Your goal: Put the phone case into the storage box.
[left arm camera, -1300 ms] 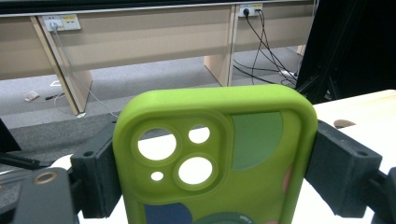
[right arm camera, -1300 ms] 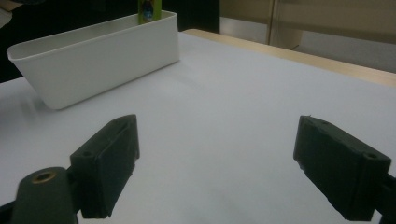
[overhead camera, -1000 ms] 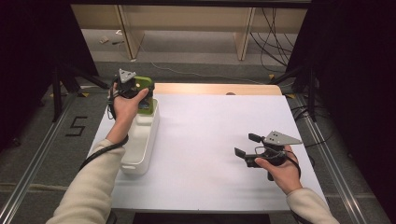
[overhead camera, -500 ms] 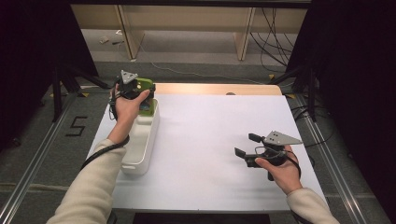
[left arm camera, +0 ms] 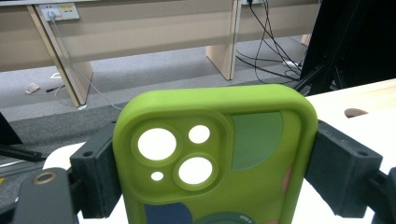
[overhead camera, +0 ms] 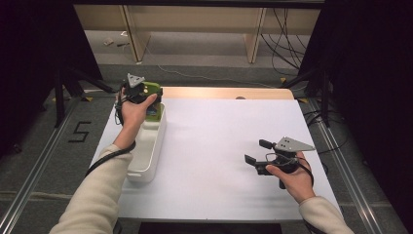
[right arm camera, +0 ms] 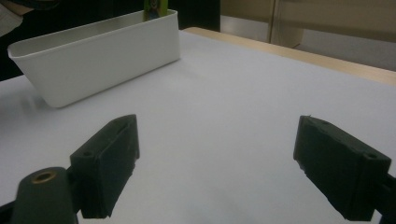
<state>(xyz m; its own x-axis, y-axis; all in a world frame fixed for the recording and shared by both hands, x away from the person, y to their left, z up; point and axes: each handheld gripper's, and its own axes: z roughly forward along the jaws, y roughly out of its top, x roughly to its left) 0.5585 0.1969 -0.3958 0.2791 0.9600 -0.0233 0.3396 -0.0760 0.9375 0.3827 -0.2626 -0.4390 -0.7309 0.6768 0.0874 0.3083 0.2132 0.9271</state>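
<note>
Green phone case (left arm camera: 212, 163) over white bin (overhead camera: 146, 151)

There were two hand-held grippers: the left hand-held gripper (overhead camera: 146, 92) and the right hand-held gripper (overhead camera: 257, 155), one in each of the person's two hands. One green phone case (left arm camera: 212, 158) sat between the jaws of the left one, showing four round cut-outs. One long white bin (overhead camera: 148, 146) lay just below that same hand-held gripper, and any contents were too hidden to count. One table (overhead camera: 219, 146) stretched beneath both, with what seemed a single dark hole (overhead camera: 240, 97) at its far edge.
</note>
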